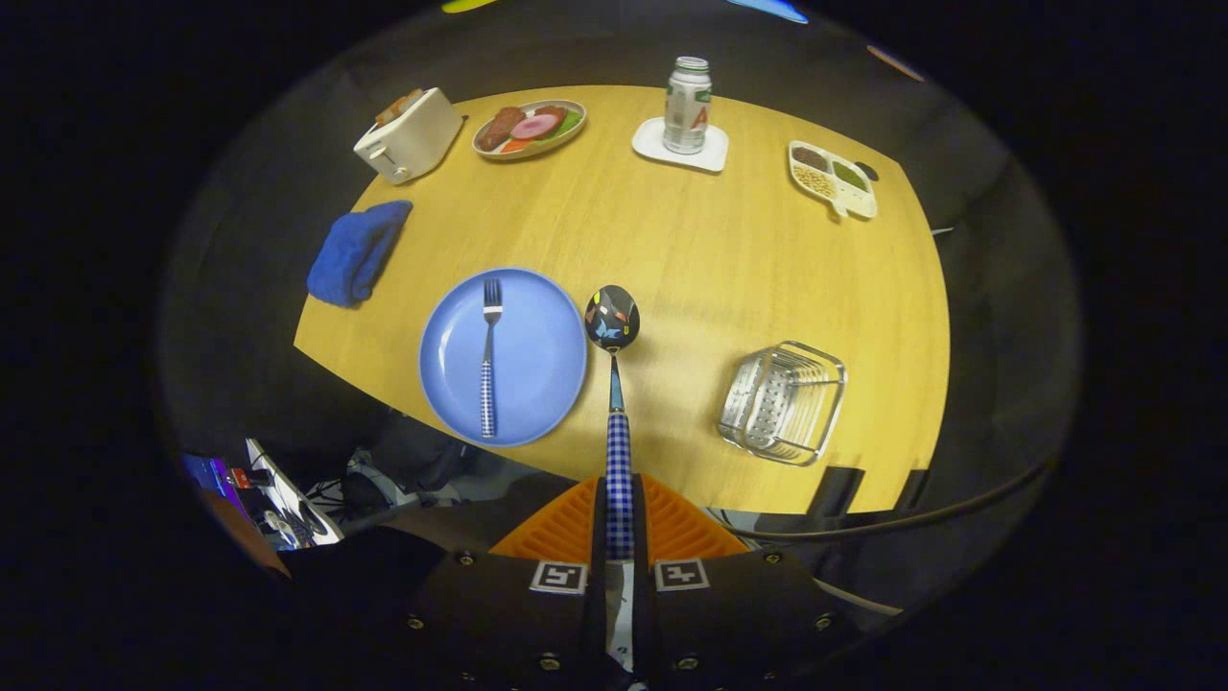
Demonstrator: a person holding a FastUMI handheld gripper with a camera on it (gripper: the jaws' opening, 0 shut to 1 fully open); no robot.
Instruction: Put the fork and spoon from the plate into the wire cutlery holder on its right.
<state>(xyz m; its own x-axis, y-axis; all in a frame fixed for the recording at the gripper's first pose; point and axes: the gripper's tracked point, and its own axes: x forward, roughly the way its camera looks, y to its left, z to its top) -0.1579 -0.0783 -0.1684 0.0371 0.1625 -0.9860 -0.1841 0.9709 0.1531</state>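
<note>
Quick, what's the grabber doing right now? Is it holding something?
Gripper: closed on the checked handle of the spoon, which it holds up above the table, bowl pointing ahead of the fingers.

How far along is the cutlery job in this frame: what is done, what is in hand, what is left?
Done: nothing has reached the wire cutlery holder yet; no cutlery shows in it. In hand: the gripper has its jaws shut on the checkered handle of the spoon, which is lifted off the blue plate, bowl pointing ahead. Left: carry the spoon right to the holder, then return for the fork, lying on the plate.
</note>
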